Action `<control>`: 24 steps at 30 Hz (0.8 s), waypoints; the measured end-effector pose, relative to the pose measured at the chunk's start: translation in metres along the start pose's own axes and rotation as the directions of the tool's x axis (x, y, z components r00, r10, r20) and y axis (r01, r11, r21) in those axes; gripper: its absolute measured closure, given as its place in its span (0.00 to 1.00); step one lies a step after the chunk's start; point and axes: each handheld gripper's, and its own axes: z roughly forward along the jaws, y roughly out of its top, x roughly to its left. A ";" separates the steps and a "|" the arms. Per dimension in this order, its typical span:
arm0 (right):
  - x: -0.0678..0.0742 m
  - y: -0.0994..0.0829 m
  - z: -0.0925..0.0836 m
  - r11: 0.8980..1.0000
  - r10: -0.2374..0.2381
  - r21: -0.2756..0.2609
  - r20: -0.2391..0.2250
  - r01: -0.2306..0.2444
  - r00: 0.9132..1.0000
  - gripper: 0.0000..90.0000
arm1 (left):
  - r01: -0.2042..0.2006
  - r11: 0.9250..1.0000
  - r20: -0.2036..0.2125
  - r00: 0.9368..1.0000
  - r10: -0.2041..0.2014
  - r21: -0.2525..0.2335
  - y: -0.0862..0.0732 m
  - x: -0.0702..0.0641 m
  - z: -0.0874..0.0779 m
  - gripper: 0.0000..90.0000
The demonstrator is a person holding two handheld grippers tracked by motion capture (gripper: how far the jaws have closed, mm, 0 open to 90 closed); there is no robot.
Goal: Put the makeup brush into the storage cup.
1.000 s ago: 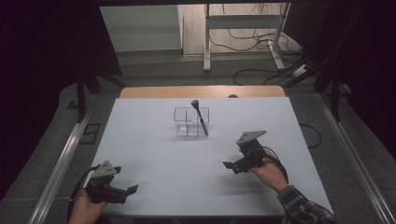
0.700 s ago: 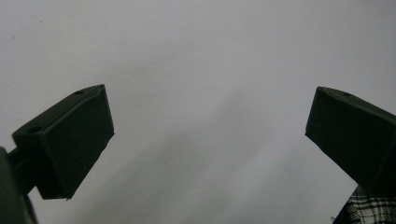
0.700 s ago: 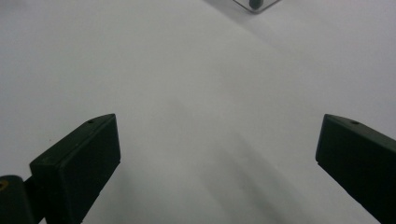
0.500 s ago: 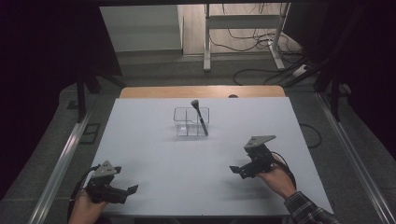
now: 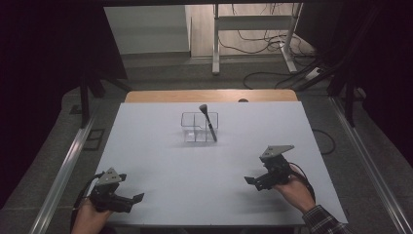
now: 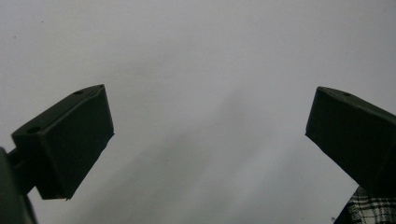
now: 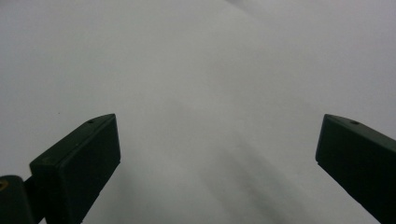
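Black brush [image 5: 208, 122] upright in clear organizer [image 5: 195, 127]

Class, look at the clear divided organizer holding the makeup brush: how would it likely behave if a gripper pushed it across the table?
The clear organizer looks like thin, rigid plastic, so it is probably light and would slide easily on the smooth white table. The makeup brush leans in its right rear compartment, its head above the rim, so a sharp push could rattle it or perhaps tip the organizer.
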 end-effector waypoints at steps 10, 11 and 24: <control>0.000 -0.012 -0.009 1.000 0.019 0.010 0.020 -0.019 1.000 0.00 | -0.001 1.000 -0.002 1.000 0.001 0.001 0.000 0.000 0.000 0.01; 0.000 -0.013 -0.009 1.000 0.019 0.012 0.026 -0.019 0.999 0.00 | -0.001 1.000 -0.001 1.000 0.001 0.001 0.000 0.000 0.000 0.01; 0.000 -0.023 -0.018 0.999 0.025 0.019 0.051 -0.026 0.998 0.00 | 0.001 1.000 -0.003 1.000 -0.001 0.001 0.000 0.000 0.000 0.01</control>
